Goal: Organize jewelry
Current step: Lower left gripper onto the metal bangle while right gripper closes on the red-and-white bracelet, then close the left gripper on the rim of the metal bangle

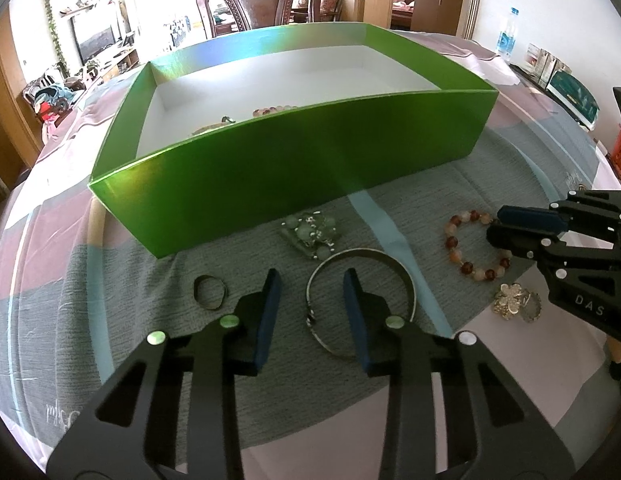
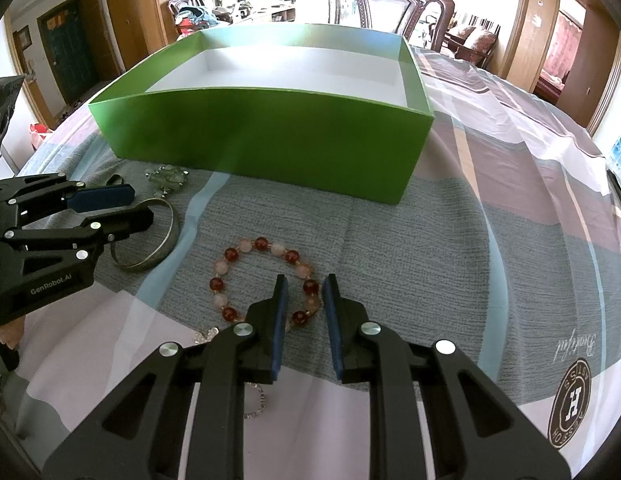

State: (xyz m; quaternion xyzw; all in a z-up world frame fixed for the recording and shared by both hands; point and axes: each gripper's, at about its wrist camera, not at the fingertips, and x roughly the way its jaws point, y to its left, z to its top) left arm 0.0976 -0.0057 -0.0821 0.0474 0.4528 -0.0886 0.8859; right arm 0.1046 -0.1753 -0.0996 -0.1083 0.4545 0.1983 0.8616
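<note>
A green box (image 1: 294, 160) with a white inside stands on the cloth-covered table; it also shows in the right wrist view (image 2: 270, 136). Inside lie a beaded bracelet (image 1: 274, 109) and another piece (image 1: 214, 125). My left gripper (image 1: 312, 280) is open, its fingers astride the left side of a silver bangle (image 1: 362, 258). My right gripper (image 2: 305, 284) is open, its fingers astride the near right beads of a red and pink bead bracelet (image 2: 234, 256). A silver ring (image 1: 209, 292), a pale green bead piece (image 1: 312, 230) and a gold flower brooch (image 1: 514, 300) lie nearby.
A carved wooden chair (image 1: 262, 0) stands behind the table. A water bottle (image 1: 506, 36) and boxes (image 1: 566, 88) sit at the far right. A small sparkly ring (image 2: 256, 404) lies under my right gripper. The patchwork cloth (image 2: 510, 220) stretches to the right of the box.
</note>
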